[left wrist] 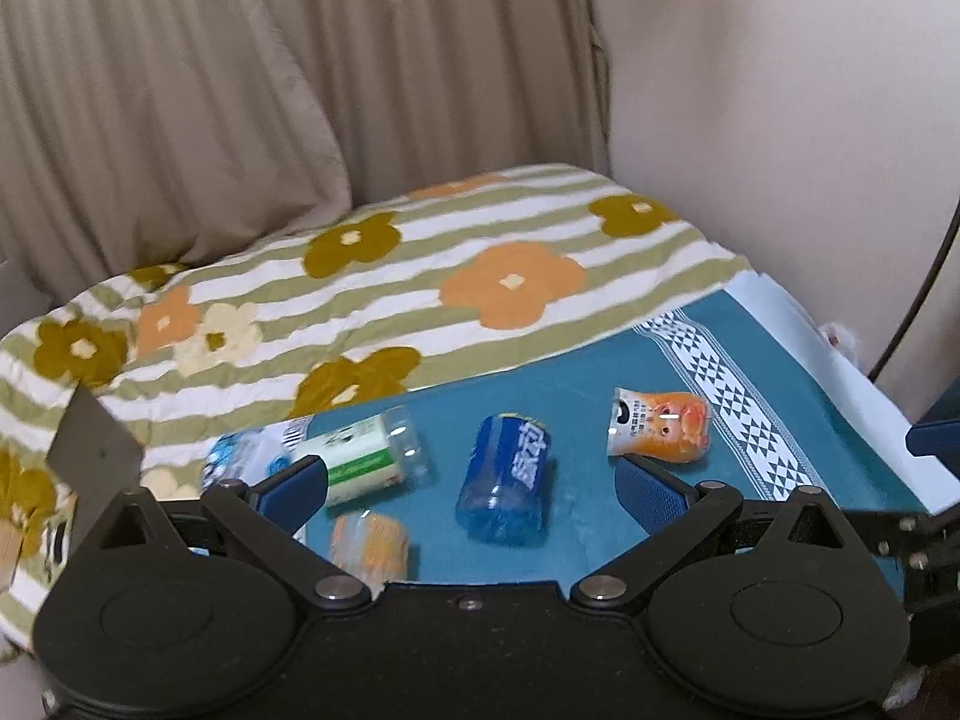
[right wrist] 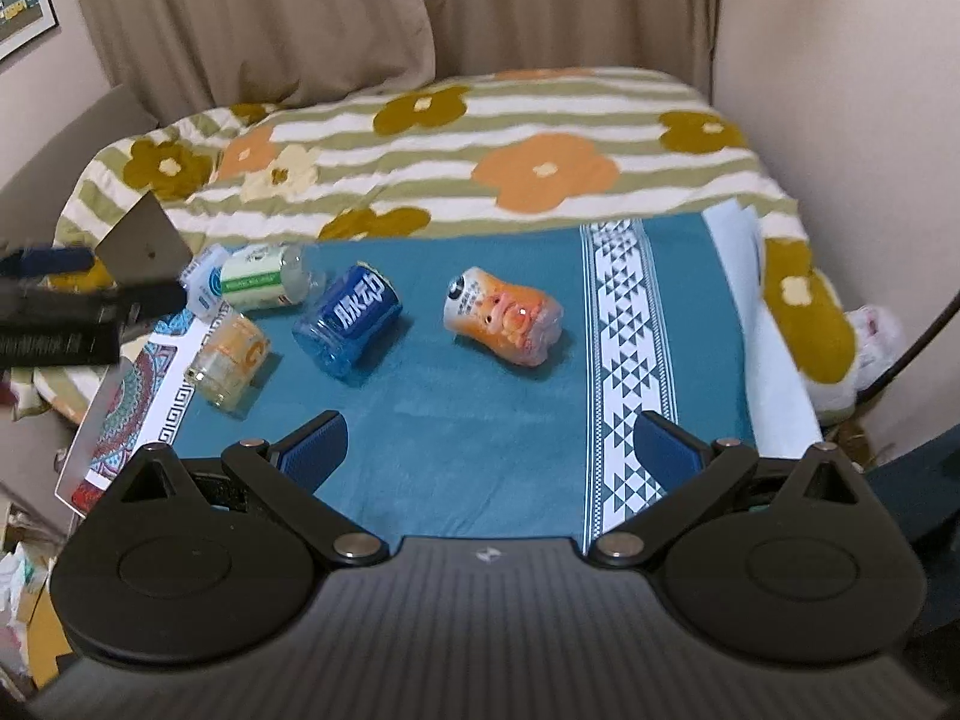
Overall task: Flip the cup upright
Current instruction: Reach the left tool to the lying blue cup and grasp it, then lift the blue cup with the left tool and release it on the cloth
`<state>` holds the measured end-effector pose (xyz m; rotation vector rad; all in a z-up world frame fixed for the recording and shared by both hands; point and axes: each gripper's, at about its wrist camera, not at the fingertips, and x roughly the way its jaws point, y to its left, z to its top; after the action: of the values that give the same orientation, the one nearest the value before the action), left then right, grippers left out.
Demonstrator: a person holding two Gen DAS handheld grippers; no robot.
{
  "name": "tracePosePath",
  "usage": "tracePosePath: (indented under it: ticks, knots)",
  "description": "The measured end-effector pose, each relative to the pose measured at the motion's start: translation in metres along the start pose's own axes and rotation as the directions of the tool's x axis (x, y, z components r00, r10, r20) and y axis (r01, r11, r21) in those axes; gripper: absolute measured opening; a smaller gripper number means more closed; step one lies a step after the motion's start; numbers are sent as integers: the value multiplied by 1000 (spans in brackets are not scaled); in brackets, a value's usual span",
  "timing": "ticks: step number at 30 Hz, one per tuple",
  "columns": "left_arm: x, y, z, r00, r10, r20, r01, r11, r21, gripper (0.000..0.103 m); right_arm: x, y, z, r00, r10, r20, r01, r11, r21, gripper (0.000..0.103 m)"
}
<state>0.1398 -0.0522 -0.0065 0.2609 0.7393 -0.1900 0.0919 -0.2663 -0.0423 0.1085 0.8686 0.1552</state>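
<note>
Several plastic cups lie on their sides on a teal cloth [right wrist: 480, 396]. A blue cup [left wrist: 505, 479] [right wrist: 348, 320] lies in the middle. An orange cartoon cup [left wrist: 659, 423] [right wrist: 505, 324] lies to its right. A green-and-white cup [left wrist: 366, 455] [right wrist: 264, 282] and a pale orange cup [left wrist: 371, 546] [right wrist: 231, 359] lie at the left. My left gripper [left wrist: 474, 480] is open and empty, with the blue cup between its fingers' line of sight. My right gripper [right wrist: 492, 444] is open and empty, hovering short of the cups. The left gripper's side shows at the left edge of the right wrist view [right wrist: 66, 312].
A striped flowered blanket [right wrist: 480, 144] covers the surface behind the cloth. Beige curtains [left wrist: 240, 90] hang behind. A wall [left wrist: 780, 120] stands at the right. A patterned book or mat [right wrist: 132, 396] lies at the cloth's left edge. A dark cable [right wrist: 918, 348] hangs at far right.
</note>
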Motion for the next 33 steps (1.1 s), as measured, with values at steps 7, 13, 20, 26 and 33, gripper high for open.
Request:
tracePosePath:
  ticks: [7,13,20,26,33]
  knots:
    - [76,-6,15,993,-34,-113,40,998,52,103,40,-23,6,996,-5,-87,4,1000,-11,103]
    - [136,-6,10,961,-104,-256,111,994,13,100,71,-39,6,992,-13,-123,13,1000,-4,103]
    - [176,-17,7,934,-89,-346,114,992,51,92,98,-56,0,989,-7,-151,13,999,36,103]
    - [193,-21,-1,919,-58,-390,100,991,88,82,111,-62,-6,986,0,-167,8,999,51,103]
    - [202,-24,-4,914,-28,-405,86,988,127,67,116,-63,-7,985,6,-173,4,998,57,103]
